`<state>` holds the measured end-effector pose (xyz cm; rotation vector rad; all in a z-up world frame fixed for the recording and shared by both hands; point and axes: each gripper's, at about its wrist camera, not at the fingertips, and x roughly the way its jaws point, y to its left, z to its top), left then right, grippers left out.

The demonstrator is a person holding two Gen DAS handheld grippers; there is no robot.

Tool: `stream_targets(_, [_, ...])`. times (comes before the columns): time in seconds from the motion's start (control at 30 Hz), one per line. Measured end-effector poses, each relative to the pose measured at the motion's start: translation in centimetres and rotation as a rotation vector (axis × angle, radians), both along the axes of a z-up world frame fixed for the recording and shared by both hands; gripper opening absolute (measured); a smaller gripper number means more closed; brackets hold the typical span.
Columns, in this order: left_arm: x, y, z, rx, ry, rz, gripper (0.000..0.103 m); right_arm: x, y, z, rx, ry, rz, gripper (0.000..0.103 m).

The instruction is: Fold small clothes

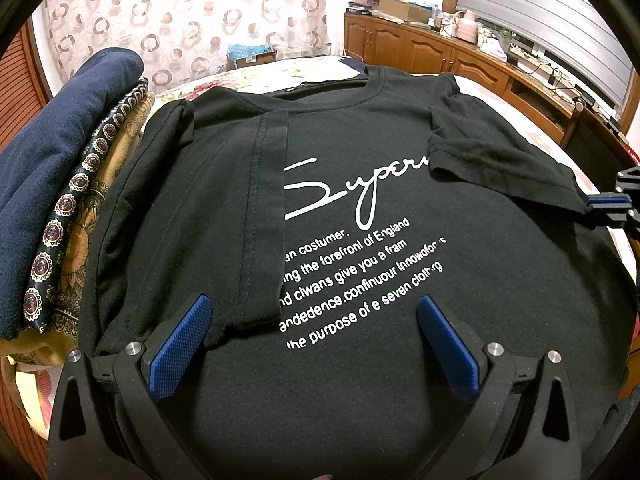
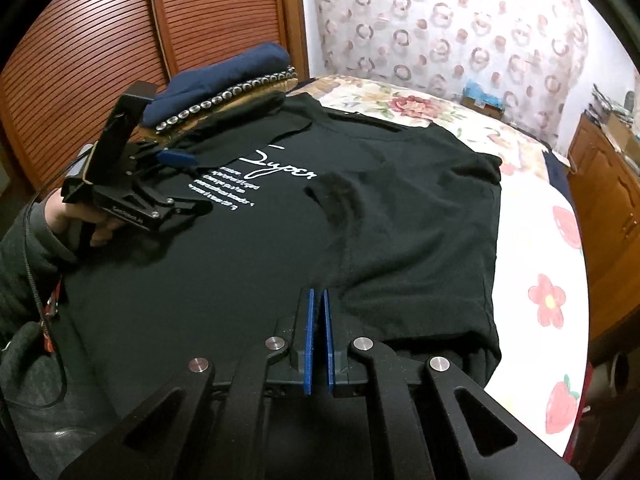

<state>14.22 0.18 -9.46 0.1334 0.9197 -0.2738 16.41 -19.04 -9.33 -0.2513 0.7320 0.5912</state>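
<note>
A black t-shirt (image 1: 360, 208) lies print-side up on a bed (image 2: 536, 240) covered by a flowered sheet. Both side edges with their sleeves are folded in over the chest, so the white lettering (image 1: 352, 256) is partly covered on each side. The collar points toward the far end of the bed and a patterned curtain (image 1: 192, 16); the hem is toward the person, so the shirt's long axis runs away from the left camera.

Just beside the shirt's edge on the person's left sits a stack of folded clothes (image 1: 60, 184), a navy piece on top of patterned brown ones, touching or nearly touching the folded sleeve. A wooden cabinet (image 1: 440, 52) with clutter on top runs along the wall on the right, and a slatted wooden door (image 2: 100, 32) stands behind the stack.

The left hand-held gripper (image 1: 314, 320) hovers over the lower chest with its blue fingers spread wide, gripping nothing. The right hand-held gripper (image 2: 317, 304) is pinched closed on a fold of the t-shirt near the right side.
</note>
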Motion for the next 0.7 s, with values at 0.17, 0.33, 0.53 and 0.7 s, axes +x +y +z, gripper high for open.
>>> stream_targets(0.17, [0.0, 0.0, 0.0, 0.001, 0.000, 0.001, 0.103, 0.2, -1.4, 0.6, 0.000, -0.020, -0.050, 0.044])
stream_targets(0.33, [-0.1, 0.7, 1.0, 0.002, -0.038, 0.030, 0.102, 2.4, -2.5, 1.4, 0.017, -0.049, -0.113, 0.050])
stream_targets(0.53, [-0.4, 2.9, 5.6, -0.018, -0.171, 0.063, 0.102, 7.3, -3.5, 1.0, -0.033, -0.074, -0.211, 0.050])
stream_targets(0.7, [2.0, 4.7, 8.4, 0.029, -0.204, 0.095, 0.093, 10.3, -3.6, -0.1, -0.059, -0.060, -0.271, 0.050])
